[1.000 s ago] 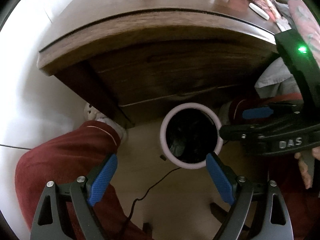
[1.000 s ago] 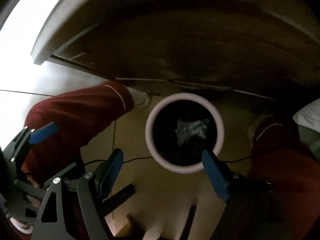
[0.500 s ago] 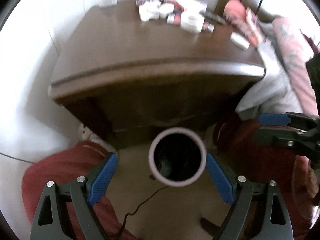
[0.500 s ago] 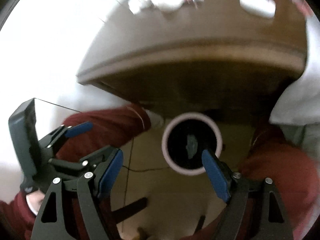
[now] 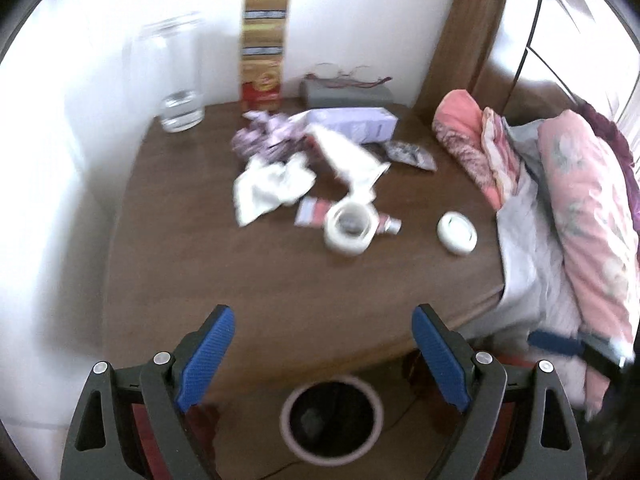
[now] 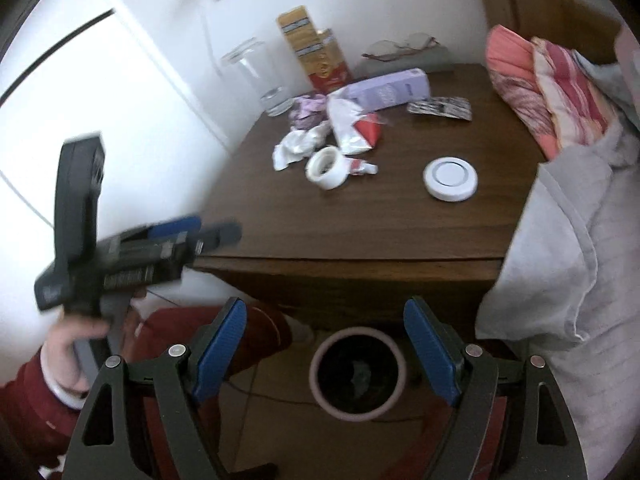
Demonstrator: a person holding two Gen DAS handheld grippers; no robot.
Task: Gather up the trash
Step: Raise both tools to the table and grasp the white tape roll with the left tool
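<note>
Both grippers hang open and empty above a pink-rimmed bin [image 5: 288, 432] [image 6: 320, 360] on the floor in front of a dark wooden bedside table [image 5: 280, 280] [image 6: 360, 224]. The bin holds some clear plastic. On the tabletop lie a crumpled white tissue [image 5: 272, 188] [image 6: 296, 146], a purple wrapper [image 5: 260, 140], a white plastic wrapper [image 5: 348, 160] [image 6: 348, 128] and a foil packet [image 5: 410, 154] [image 6: 440, 108]. My left gripper [image 5: 323, 354] [image 6: 212, 228] points at the table's front edge. My right gripper [image 6: 326, 348] hangs lower, over the bin.
The table also carries a tape roll [image 5: 351, 228], a small tube [image 5: 312, 216], a white round disc [image 6: 450, 180], a purple box [image 6: 392, 90], a glass [image 5: 180, 76], a yellow-red carton [image 5: 262, 52] and spectacles on a grey case [image 5: 344, 88]. Bedding [image 5: 560, 200] presses against the right side. A wall stands on the left.
Both grippers rose from just over the bin and tilted upward. The bin slid to the bottom of both views and the tabletop with its litter came into sight. Jaws stayed open.
</note>
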